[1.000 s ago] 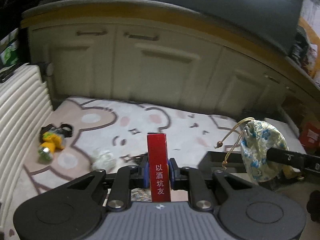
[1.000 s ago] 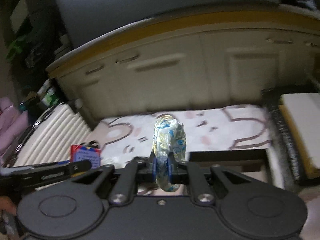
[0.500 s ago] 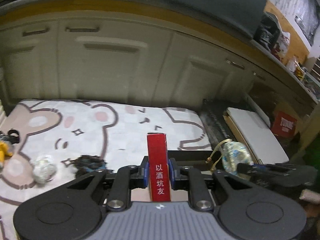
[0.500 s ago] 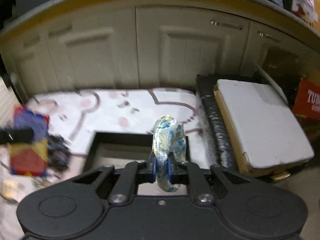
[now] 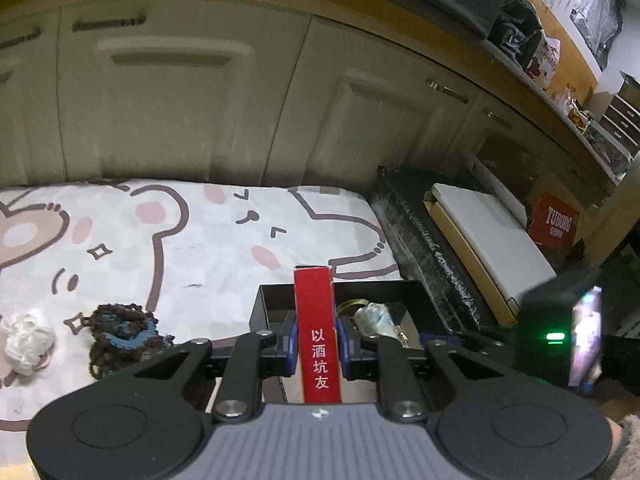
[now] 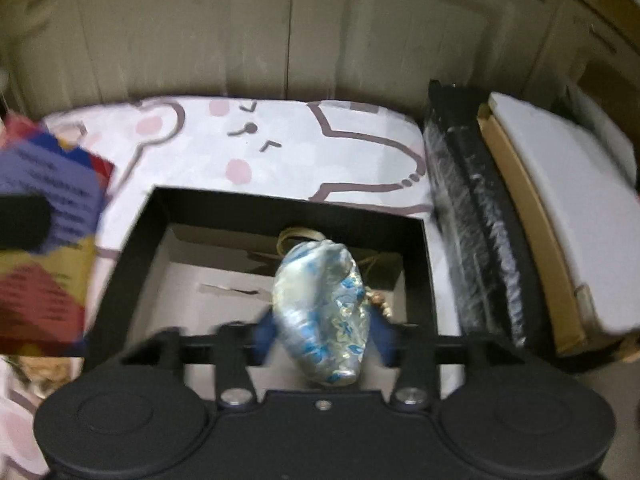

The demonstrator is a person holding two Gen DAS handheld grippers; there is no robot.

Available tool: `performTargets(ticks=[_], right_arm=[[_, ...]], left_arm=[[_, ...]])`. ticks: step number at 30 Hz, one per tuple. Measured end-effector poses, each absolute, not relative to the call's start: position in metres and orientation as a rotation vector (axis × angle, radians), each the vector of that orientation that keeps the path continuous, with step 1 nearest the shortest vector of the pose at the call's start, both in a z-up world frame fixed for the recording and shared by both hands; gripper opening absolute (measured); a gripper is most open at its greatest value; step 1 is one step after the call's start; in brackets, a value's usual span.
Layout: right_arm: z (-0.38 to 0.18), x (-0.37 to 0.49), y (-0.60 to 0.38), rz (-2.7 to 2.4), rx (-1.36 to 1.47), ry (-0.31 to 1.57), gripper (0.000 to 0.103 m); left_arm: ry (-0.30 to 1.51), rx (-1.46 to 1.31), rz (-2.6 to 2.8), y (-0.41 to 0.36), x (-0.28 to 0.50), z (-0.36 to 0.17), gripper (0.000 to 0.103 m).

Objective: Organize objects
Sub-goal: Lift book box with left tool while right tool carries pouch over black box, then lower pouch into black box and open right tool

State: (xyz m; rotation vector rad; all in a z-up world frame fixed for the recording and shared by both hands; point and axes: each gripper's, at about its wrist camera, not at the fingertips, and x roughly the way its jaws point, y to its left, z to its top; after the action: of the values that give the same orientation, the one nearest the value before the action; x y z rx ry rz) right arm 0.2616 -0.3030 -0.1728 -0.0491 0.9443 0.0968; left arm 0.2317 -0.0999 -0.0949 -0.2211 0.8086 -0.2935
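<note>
My left gripper (image 5: 317,342) is shut on a narrow red box (image 5: 316,320) with white Chinese characters, held upright just left of a black open box (image 5: 340,290). In the right wrist view my right gripper (image 6: 322,330) has its blue pads spread apart, and the blue-and-white patterned drawstring pouch (image 6: 322,312) sits between them inside the black box (image 6: 280,208), its gold cord trailing behind. The pouch also shows in the left wrist view (image 5: 374,316). The red box appears blurred at the left of the right wrist view (image 6: 44,240).
A bear-print mat (image 5: 180,240) covers the floor before cream cabinets (image 5: 180,80). A dark yarn bundle (image 5: 120,332) and a white ball (image 5: 26,336) lie on the mat at left. A black wrapped bar (image 6: 472,220) and a white-topped carton (image 6: 560,220) lie right of the box.
Both grippers moved right, over the black box. The right gripper lowered the pouch into the box and its pads have spread apart. The left gripper still grips the red box.
</note>
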Motion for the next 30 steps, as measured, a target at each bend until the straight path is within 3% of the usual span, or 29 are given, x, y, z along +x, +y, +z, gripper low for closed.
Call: performTargets(ticks=[3,8,10,14,22,27,30], right_arm=[[-0.164,0.257,-0.315,0.137,0.047,0.952,0.055],[-0.165,0.254,-0.328,0.257,0.209,1.031,0.02],[-0.179,0.258,-0.321,0.321,0.223,1.114,0.016],[-0.209,0.266,-0.302,0.351,0.197,1.228,0.014],[-0.219,0.281,-0.31,0.131,0.253,1.163,0.006],[-0.215,0.279,-0.338,0.061,0.266,1.154,0.006],[-0.202,0.275,-0.353,0.116,0.313,1.135,0.015]], left_arm=[[0.817,-0.239,-0.296,-0.102,0.24,-0.102,0.02],[0.84,-0.277,-0.3,-0.109,0.253,-0.113,0.02],[0.849,-0.283,-0.298,-0.111,0.257,-0.117,0.02],[0.858,-0.29,-0.287,-0.114,0.261,-0.121,0.02],[0.853,-0.296,-0.273,-0.111,0.262,-0.122,0.02],[0.874,-0.311,-0.294,-0.116,0.264,-0.127,0.02],[0.898,-0.329,-0.319,-0.122,0.265,-0.132,0.02]])
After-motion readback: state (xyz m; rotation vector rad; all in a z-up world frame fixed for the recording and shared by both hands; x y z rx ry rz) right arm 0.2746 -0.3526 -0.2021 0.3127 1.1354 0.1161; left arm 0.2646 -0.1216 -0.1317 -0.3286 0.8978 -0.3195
